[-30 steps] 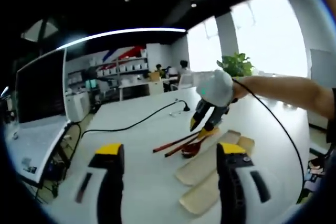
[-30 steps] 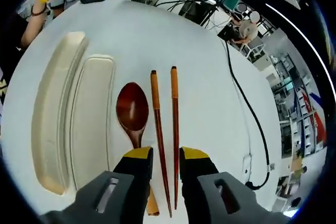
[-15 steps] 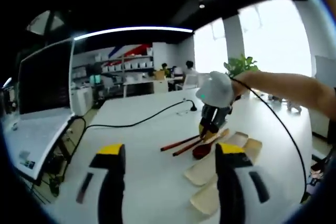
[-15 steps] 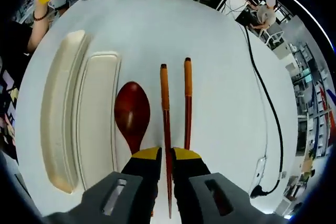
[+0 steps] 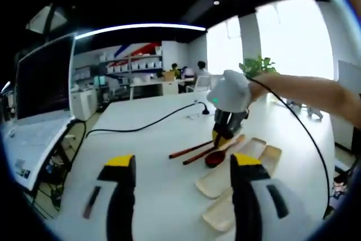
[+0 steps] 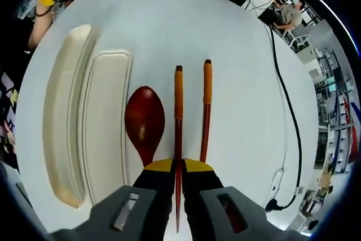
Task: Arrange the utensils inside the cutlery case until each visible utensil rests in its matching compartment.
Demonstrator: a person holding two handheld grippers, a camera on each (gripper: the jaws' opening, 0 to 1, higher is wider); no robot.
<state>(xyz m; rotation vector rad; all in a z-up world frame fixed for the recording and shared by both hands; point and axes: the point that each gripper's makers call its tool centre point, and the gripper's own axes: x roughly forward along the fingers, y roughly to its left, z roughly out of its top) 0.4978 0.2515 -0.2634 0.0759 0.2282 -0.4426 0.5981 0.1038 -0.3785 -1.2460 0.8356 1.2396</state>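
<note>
- Chopsticks lie on the white worktop (image 6: 237, 43); the right claw (image 6: 176, 167) is pinched tight on the left chopstick (image 6: 178, 117), whose shaft runs between its yellow-tipped jaws.
- Just right of it lies the second chopstick (image 6: 206, 108), free of the jaws and angled slightly inward at the near end.
- Left of the gripped stick, a dark red wooden spoon (image 6: 145, 123) rests bowl-up on the worktop.
- Further left sits the pale cutlery case (image 6: 104, 134), its lid (image 6: 61, 111) lying alongside.
- The left claw (image 5: 183, 165) hovers wide open, holding nothing, well apart from the utensils.
- A black cable (image 5: 141, 126) snakes across the far worktop.
</note>
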